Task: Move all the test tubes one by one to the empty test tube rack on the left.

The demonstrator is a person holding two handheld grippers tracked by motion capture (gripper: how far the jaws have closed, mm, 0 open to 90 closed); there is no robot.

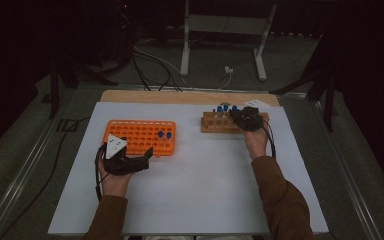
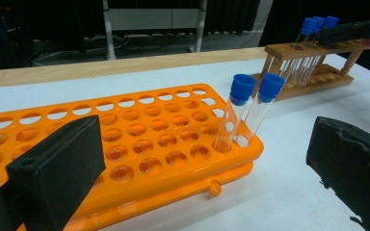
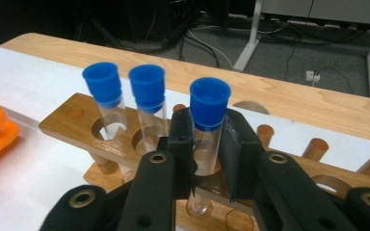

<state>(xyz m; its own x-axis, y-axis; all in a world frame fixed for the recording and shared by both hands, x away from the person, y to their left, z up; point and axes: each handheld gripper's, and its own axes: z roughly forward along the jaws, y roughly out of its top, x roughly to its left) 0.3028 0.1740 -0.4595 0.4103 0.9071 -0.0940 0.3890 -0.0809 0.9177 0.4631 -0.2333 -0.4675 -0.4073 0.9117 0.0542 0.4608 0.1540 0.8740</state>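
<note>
**Right gripper clamps a tube in the wooden rack**

A white sheet (image 1: 195,190) covers a wooden table (image 1: 180,96); behind it lie a grey floor, cables (image 1: 152,62) and a white stand (image 1: 225,30) in a dark room. The right gripper (image 3: 207,144) pinches a blue-capped tube (image 3: 208,125) standing in the wooden rack (image 3: 72,122). The left gripper (image 2: 202,163) rests wide open, holding nothing, beside the orange rack (image 2: 139,144).
</note>
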